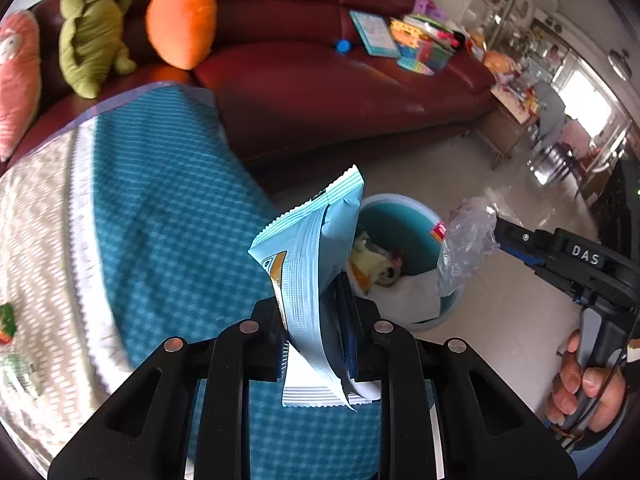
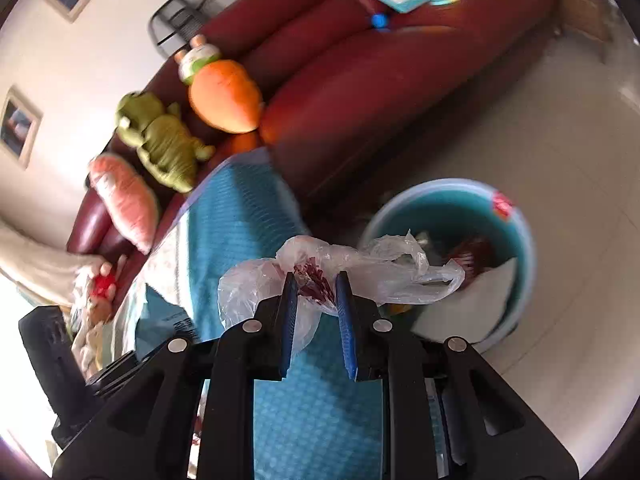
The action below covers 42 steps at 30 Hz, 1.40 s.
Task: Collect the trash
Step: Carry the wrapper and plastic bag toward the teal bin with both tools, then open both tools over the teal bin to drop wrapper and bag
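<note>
My left gripper [image 1: 316, 300] is shut on a light blue snack packet [image 1: 308, 256] that stands up between its fingers. It hangs over the blue table edge, just short of the teal bin [image 1: 404, 216] on the floor. My right gripper [image 2: 318, 284] is shut on a crumpled clear plastic bag [image 2: 360, 268] with dark red bits inside. In the left wrist view that clear plastic bag [image 1: 466, 240] hangs over the bin's right rim, at the tip of the right gripper [image 1: 496, 232]. The teal bin [image 2: 516, 216] holds paper and scraps.
A blue and white cloth [image 1: 160, 208] covers the table below both grippers. A dark red sofa [image 1: 320, 92] behind carries plush toys [image 1: 182, 24] and books [image 1: 376, 32]. Pale tiled floor [image 1: 512, 304] surrounds the bin. A hand [image 1: 584, 384] grips the right tool's handle.
</note>
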Tool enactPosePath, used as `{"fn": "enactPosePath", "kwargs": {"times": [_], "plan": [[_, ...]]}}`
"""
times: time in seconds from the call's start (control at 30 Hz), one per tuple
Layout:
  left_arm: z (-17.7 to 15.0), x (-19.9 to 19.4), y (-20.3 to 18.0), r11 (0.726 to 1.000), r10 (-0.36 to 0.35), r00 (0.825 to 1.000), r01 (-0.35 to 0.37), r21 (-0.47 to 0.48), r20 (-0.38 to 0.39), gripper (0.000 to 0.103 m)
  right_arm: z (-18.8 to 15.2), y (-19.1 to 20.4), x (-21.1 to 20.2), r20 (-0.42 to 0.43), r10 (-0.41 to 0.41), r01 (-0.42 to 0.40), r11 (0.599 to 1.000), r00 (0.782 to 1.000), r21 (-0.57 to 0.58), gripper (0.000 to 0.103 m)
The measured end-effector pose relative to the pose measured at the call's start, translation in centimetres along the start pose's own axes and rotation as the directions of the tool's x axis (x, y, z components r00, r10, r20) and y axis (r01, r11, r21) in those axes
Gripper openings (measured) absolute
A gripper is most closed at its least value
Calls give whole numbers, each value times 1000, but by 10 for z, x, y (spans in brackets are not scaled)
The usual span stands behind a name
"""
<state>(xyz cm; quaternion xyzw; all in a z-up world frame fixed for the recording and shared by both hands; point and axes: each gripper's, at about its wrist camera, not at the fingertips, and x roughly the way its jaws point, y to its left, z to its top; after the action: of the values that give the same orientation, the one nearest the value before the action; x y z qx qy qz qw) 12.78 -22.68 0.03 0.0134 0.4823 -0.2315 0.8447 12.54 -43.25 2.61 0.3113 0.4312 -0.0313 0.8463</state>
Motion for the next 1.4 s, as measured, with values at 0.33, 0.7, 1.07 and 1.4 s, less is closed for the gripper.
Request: {"fn": "enactPosePath", "kwargs": {"times": [0.33, 0.7, 1.07, 1.4], "plan": [[18, 52, -50, 998, -41, 997, 43, 37, -58, 22, 12, -64, 14, -32, -83, 85, 994, 996, 71, 21], [23, 91, -72, 998, -45, 993, 50, 43, -112, 22, 17, -91, 38, -74, -110, 119, 986, 991, 118, 62], [29, 120, -92, 996, -75, 988, 81, 43, -137, 22, 17, -101, 26, -55, -202, 206, 974, 978, 98, 73], [31, 151, -108, 992, -102, 981, 113, 59, -166, 33, 20, -111, 23, -57, -261, 265, 960, 964, 92, 73]]}}
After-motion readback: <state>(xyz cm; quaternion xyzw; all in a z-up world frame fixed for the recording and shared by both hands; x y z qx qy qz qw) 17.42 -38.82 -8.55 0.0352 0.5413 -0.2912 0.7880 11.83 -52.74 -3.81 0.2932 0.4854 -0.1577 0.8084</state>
